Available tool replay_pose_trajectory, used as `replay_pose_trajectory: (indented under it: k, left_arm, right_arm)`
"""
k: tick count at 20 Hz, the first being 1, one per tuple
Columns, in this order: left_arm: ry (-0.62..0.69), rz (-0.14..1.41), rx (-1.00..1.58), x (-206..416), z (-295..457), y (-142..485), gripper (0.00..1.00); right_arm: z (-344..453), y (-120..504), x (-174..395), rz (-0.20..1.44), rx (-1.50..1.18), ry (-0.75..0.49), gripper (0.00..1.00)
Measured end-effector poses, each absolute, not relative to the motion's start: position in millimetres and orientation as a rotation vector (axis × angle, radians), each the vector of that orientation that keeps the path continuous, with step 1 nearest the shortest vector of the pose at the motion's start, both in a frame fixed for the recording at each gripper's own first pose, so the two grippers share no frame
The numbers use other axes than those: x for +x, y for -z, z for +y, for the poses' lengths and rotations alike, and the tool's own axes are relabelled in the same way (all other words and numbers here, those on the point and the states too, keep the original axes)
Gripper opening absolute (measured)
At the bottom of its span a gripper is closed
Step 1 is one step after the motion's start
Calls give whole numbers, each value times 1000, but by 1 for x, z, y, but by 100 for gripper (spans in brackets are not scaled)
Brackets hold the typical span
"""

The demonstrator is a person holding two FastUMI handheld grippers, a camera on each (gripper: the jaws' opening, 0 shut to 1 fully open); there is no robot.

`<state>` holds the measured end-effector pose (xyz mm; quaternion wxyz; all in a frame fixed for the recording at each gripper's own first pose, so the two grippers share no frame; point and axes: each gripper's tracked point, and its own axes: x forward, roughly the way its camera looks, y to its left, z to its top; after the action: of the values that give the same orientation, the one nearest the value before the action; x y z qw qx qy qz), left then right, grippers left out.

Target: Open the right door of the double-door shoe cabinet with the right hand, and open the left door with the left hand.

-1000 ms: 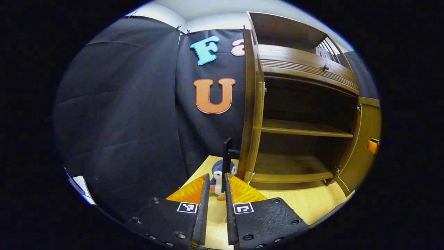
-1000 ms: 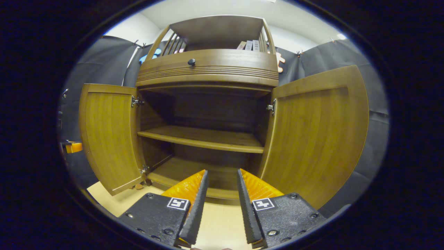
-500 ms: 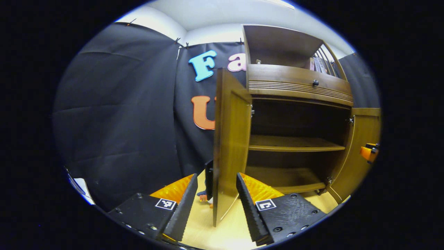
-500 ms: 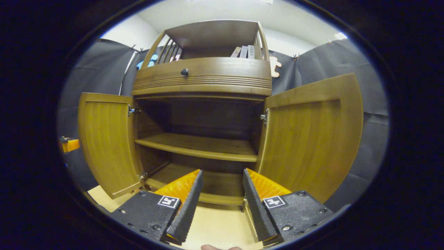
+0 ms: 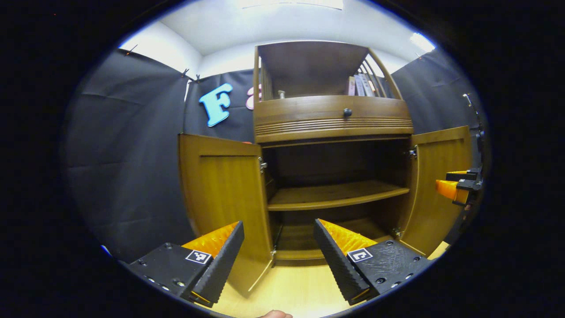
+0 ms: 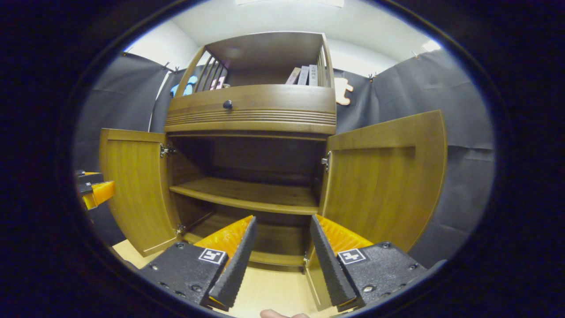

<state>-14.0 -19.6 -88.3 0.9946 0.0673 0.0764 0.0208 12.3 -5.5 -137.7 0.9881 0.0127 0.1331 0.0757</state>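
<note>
both flat wooden doors, left door and right door, hang open on my ridged shoe cabinet; left gripper and right gripper jaws spread, empty.

A warm brown wood grain is shown on the shoe cabinet, a pale yellow on the floor.

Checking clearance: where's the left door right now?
In the left gripper view the left door stands swung open, left of the cabinet's shelf, just behind the open left tool.
</note>
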Motion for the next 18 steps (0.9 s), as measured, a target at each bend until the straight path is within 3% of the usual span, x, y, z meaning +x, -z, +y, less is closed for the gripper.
replay_pose_trajectory:
  k: [2, 4, 7, 8, 18]
  left_arm:
    - [-13, 134, 129, -7, -37, 84, 100]
    - [11, 121, 112, -4, -52, 82, 96]
    - [37, 101, 83, 1, -68, 76, 100]
    - [41, 96, 83, 0, -70, 75, 96]
    - [46, 83, 73, -5, -64, 68, 96]
  right_arm:
    - [-11, 133, 11, 256, 19, -141, 80]
    - [-15, 128, 9, 245, 19, -135, 81]
    - [-22, 124, 6, 236, 33, -123, 82]
    - [-25, 124, 6, 237, 35, -115, 82]
    - [-33, 118, 2, 216, 51, -91, 83]
